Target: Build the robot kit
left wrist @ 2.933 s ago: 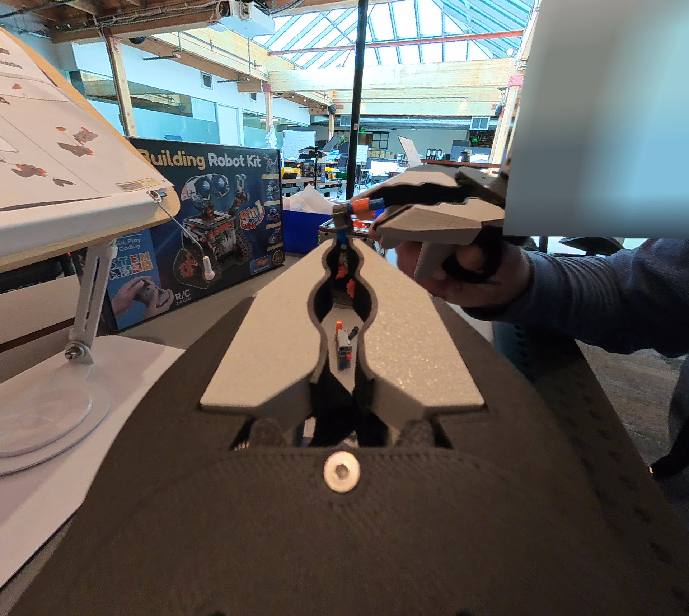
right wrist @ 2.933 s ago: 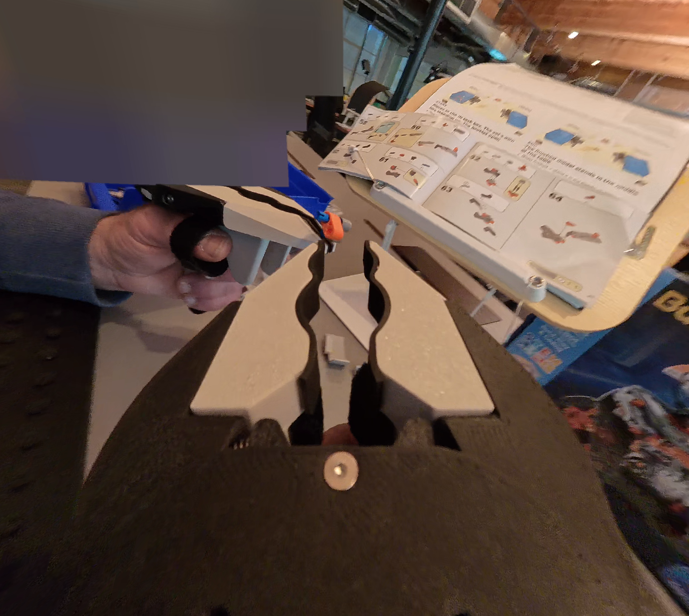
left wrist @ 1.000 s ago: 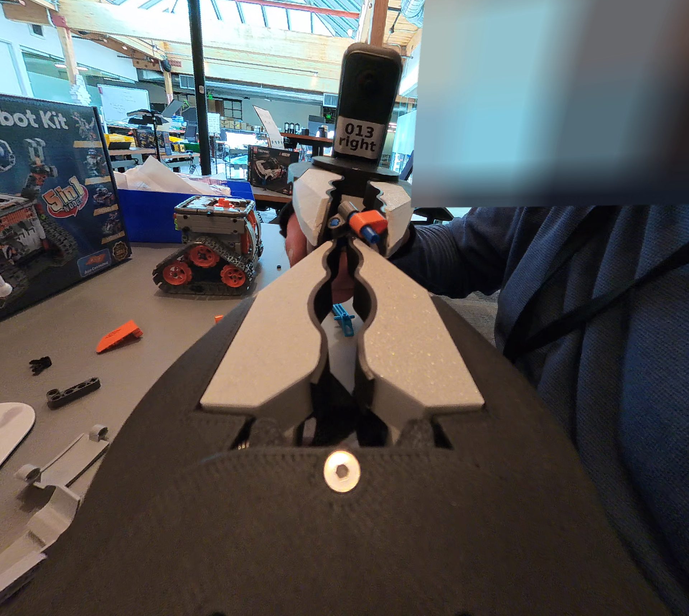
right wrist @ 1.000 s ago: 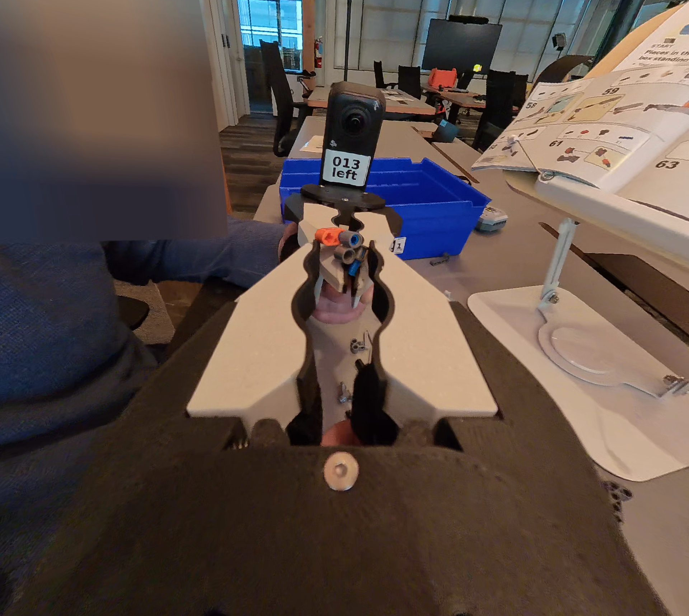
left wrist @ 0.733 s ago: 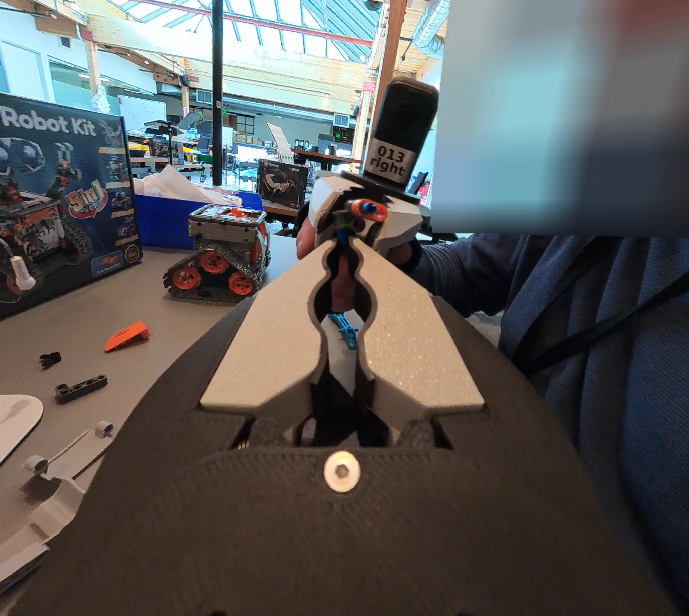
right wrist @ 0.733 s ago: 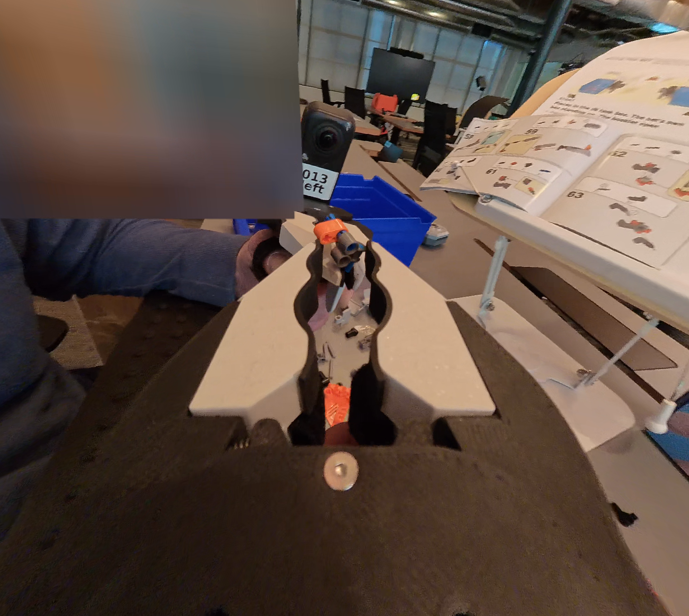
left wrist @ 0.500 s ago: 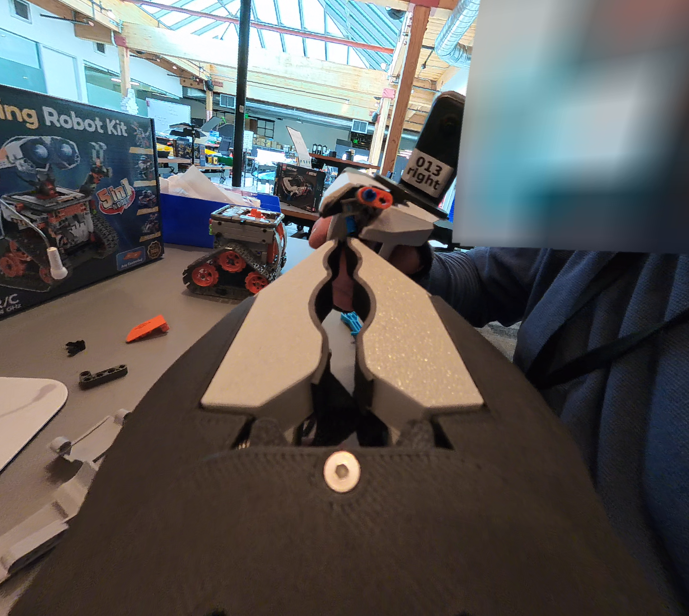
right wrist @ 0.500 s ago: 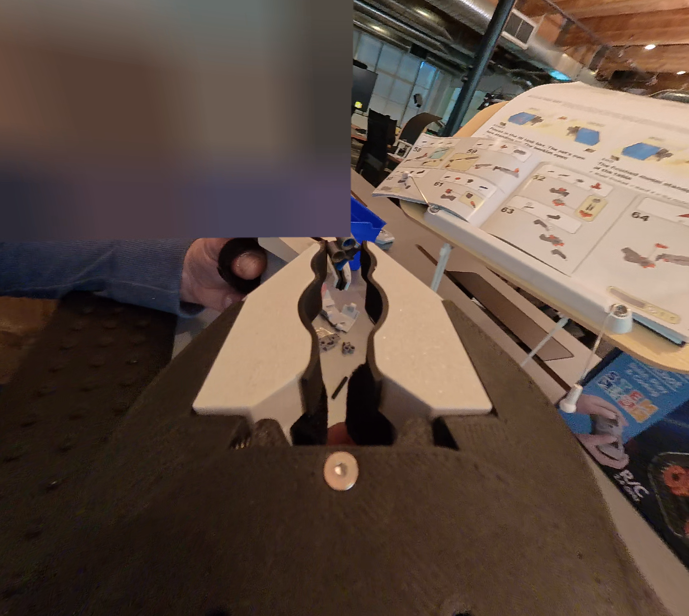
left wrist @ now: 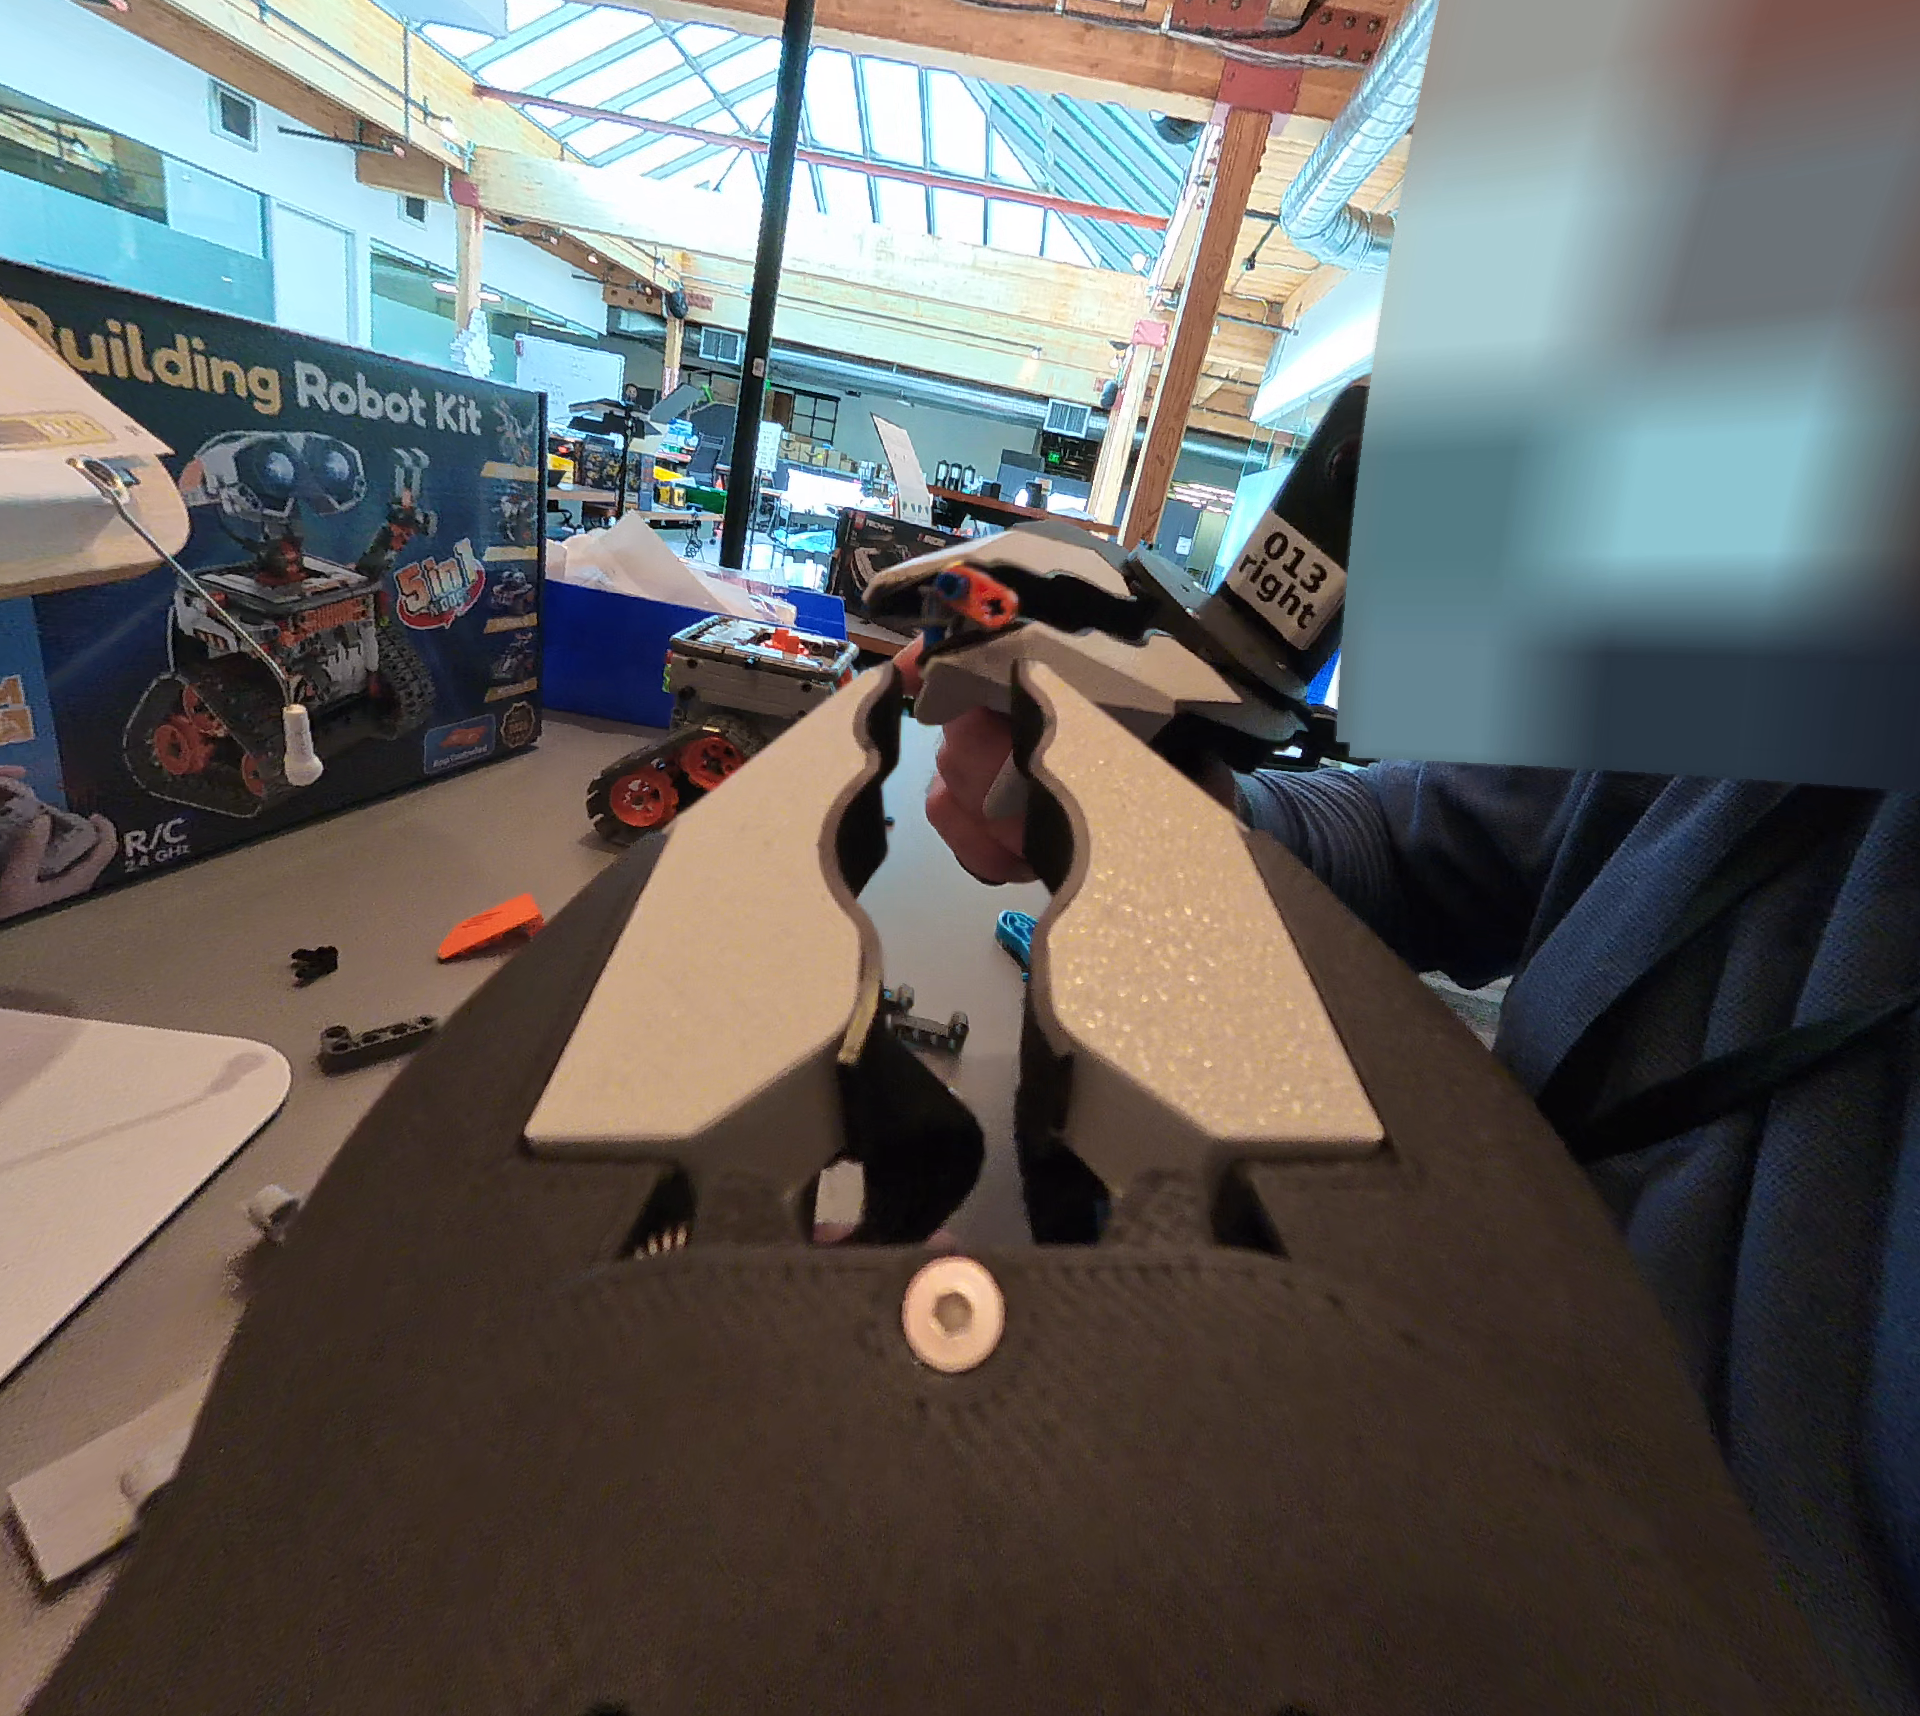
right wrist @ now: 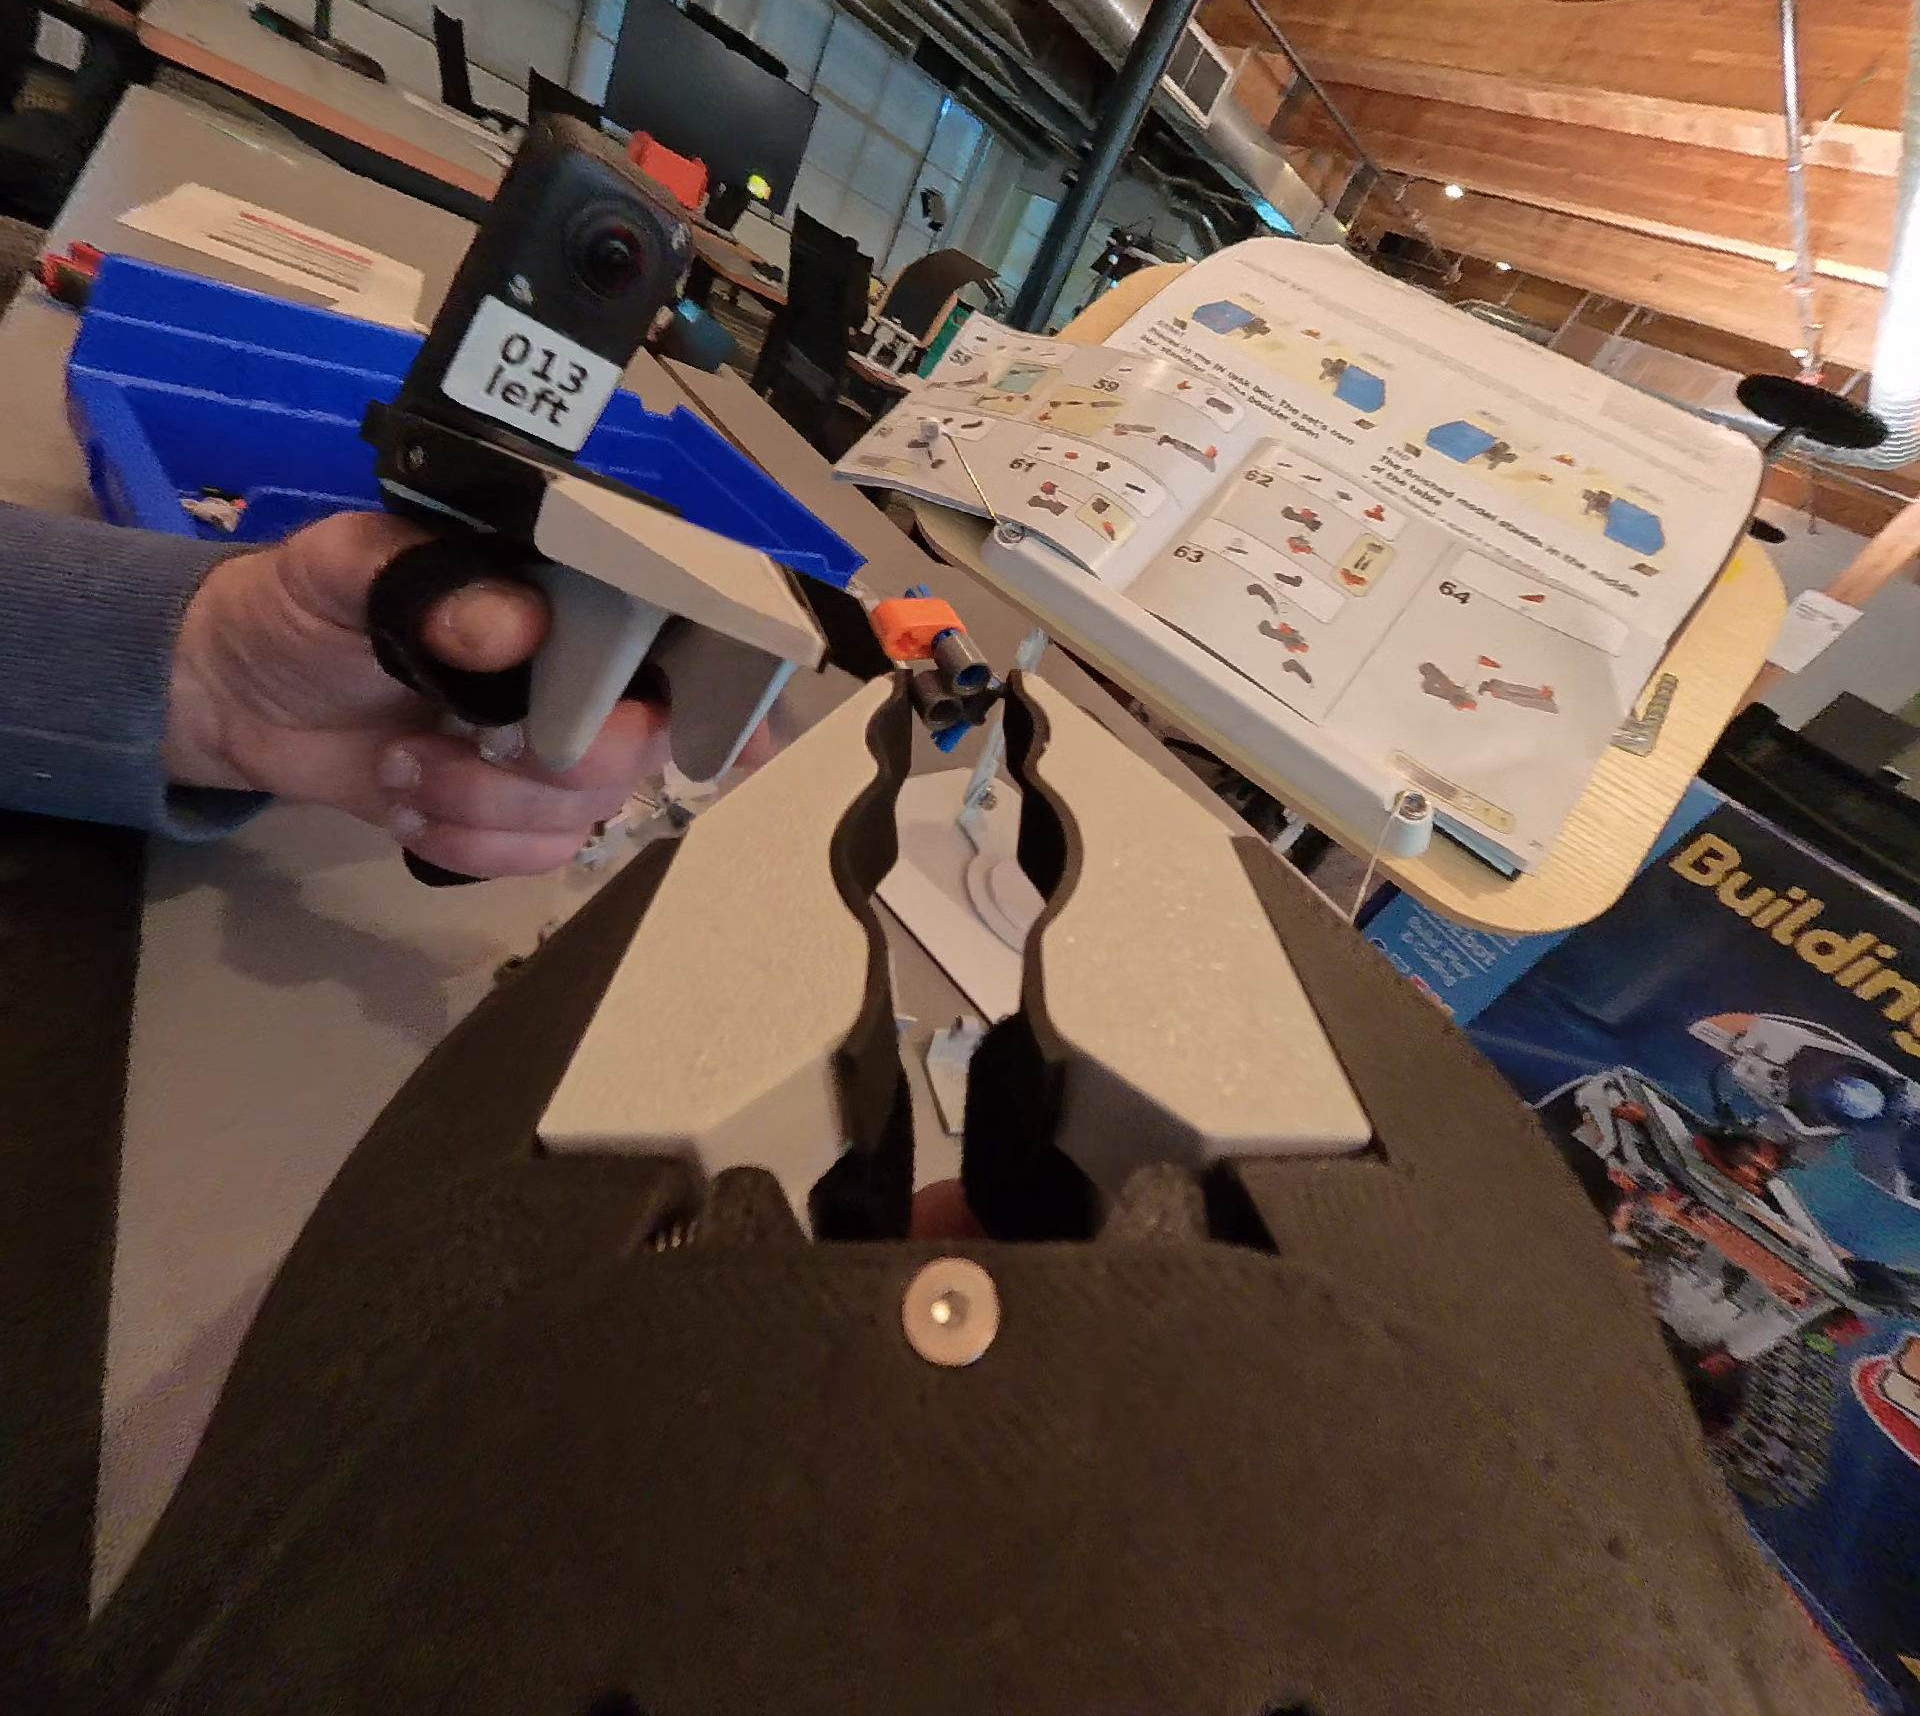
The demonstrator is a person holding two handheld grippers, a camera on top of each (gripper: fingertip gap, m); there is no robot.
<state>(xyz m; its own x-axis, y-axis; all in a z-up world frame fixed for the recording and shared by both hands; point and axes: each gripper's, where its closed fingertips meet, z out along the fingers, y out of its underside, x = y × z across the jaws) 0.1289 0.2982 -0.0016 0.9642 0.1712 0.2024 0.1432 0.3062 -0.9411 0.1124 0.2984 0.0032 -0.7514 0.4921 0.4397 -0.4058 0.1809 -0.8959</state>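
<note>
While the left gripper (left wrist: 951,690) hangs above the grey table (left wrist: 343,877) with its jaws spread and nothing between them, the left wrist view shows the right gripper (left wrist: 935,617) just beyond the jaw tips, pinching a small orange, grey and blue assembly (left wrist: 971,598) at its tip. A person's hand (left wrist: 966,793) shows through the gap between the jaws. Beyond the left jaw stands a tracked robot model (left wrist: 727,690), and behind it a blue bin (left wrist: 603,638) holding crumpled white wrapping (left wrist: 634,549). Farther left of the jaws a printed kit box (left wrist: 291,575) stands upright. An orange wedge (left wrist: 488,923) and a black beam (left wrist: 379,1034) lie loose on the table left of the jaws; a teal part (left wrist: 1013,928) lies beside the right jaw.

Seen from the right wrist, the right gripper (right wrist: 951,700) has its jaws pressed onto the assembly (right wrist: 940,679), which sits at the tips. The left gripper (right wrist: 821,627), held by a hand (right wrist: 343,690), points in from left of the jaws, its tip just beside the orange end. Behind it a blue bin (right wrist: 208,419) holds at least one small piece (right wrist: 213,508). Beyond and right of the jaws an open instruction booklet (right wrist: 1299,523) rests tilted on a stand, above the kit box (right wrist: 1714,1043).
</note>
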